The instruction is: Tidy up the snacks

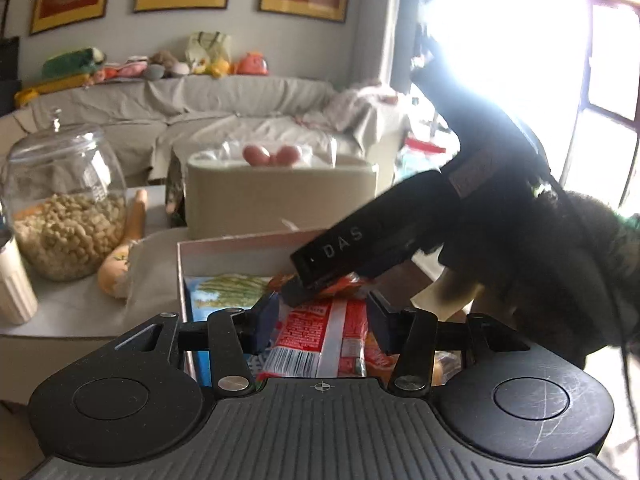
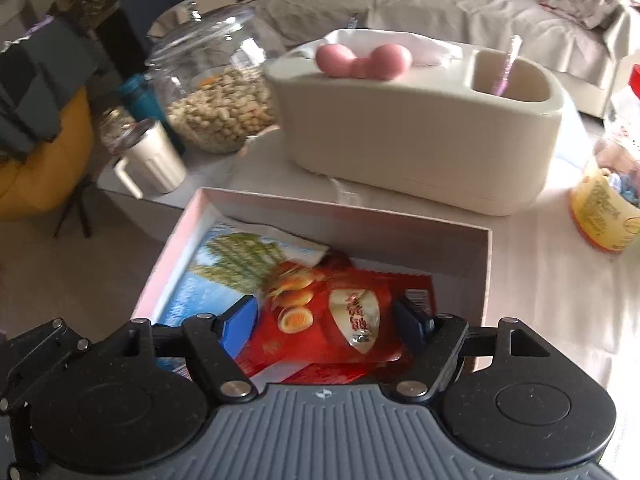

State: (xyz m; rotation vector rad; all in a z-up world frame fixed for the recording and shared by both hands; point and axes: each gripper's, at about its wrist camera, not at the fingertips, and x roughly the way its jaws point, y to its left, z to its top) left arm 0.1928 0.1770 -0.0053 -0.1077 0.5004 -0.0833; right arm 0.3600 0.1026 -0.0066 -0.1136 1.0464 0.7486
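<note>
A shallow white box (image 2: 352,216) on the table holds snack packets: a blue-and-white one with a green plant picture (image 2: 236,264) at the left and red ones (image 2: 336,316) on top. My right gripper (image 2: 326,320) is open, its fingers either side of a red packet, low over the box. In the left wrist view my left gripper (image 1: 320,320) is open around a red packet (image 1: 320,332) seen from its barcode side. The right gripper (image 1: 360,256) comes in from the right and touches that packet's far end. The box wall (image 1: 224,248) lies behind.
A glass jar of nuts (image 2: 216,92) and a cream mug (image 2: 152,156) stand at the left. A beige tissue holder (image 2: 420,132) with pink balls sits behind the box. A yellow tub (image 2: 604,200) is at the right. A covered sofa (image 1: 200,112) is behind.
</note>
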